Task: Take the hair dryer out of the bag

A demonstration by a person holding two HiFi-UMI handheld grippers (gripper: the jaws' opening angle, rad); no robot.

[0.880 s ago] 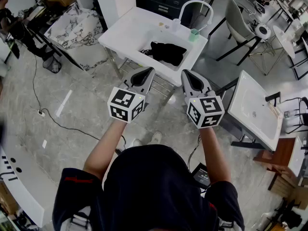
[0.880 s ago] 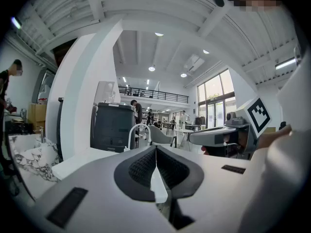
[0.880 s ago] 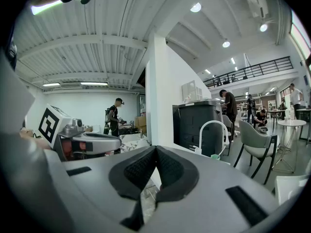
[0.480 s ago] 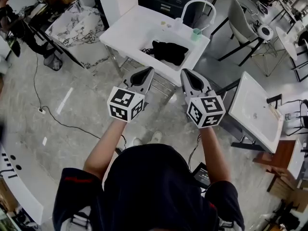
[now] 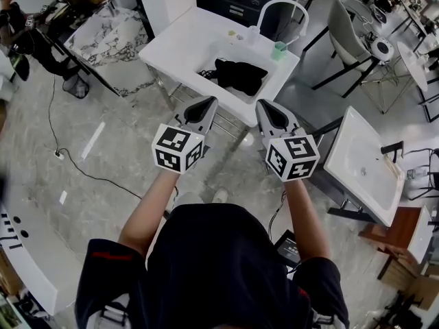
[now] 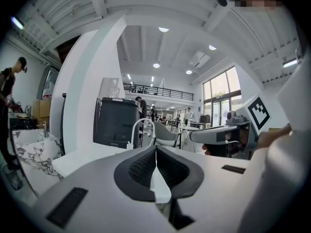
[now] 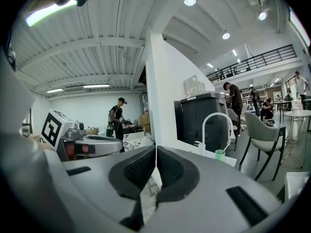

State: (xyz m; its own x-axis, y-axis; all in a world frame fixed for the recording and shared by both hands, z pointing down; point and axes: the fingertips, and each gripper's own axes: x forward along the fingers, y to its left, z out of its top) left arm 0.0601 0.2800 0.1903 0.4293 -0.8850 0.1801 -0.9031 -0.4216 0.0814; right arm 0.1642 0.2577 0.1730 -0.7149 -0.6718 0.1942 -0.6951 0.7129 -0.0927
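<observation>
A black bag lies in the basin of a white sink table ahead of me in the head view; no hair dryer shows. My left gripper and right gripper are held side by side in the air, well short of the table, both shut with nothing between the jaws. In the left gripper view the left gripper has its pads pressed together, and the right gripper's body shows at the right. In the right gripper view the right gripper is shut too.
A white arched faucet and a green cup stand at the table's back. A second white sink table is at the right, a marble-topped table at the left. A person stands far left. Cables run over the floor.
The view has shifted slightly, bringing the sink table a little closer and higher in the head view. Both grippers keep the same pose and stay shut.
</observation>
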